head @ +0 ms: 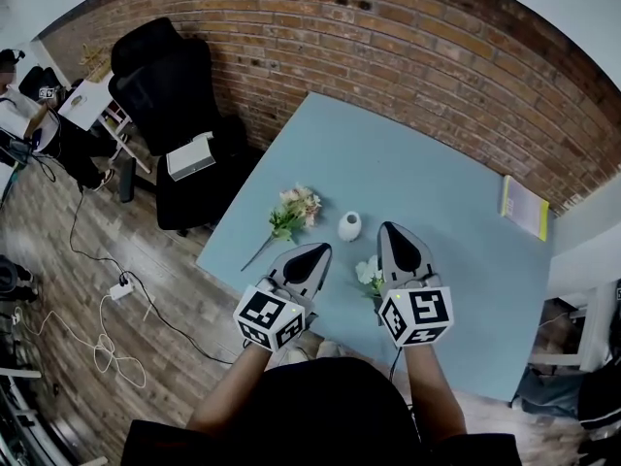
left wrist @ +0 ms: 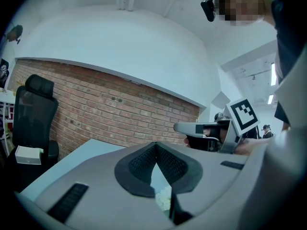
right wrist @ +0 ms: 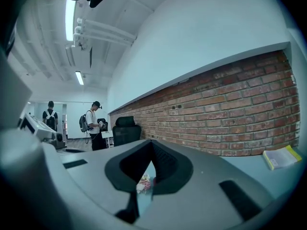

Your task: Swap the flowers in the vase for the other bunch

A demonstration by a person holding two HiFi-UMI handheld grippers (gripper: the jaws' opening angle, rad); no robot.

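Left tool (head: 318, 252) and right tool (head: 398, 236) are both clenched on nothing, and the white vase (head: 349, 226) looks empty with the pink bunch (head: 294, 212) and white bunch (head: 368, 274) lying beside it on the surface (head: 446, 178), so roughly halfway, one bunch still needs putting in.

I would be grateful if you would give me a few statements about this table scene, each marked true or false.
1. The tongs of the left gripper and the right gripper are both shut, with nothing held. True.
2. The pink bunch stands in the vase. False: it lies flat on the table, to the left of the vase.
3. A yellow book lies near the table's right edge. True.
4. The table top is red. False: it is light blue.
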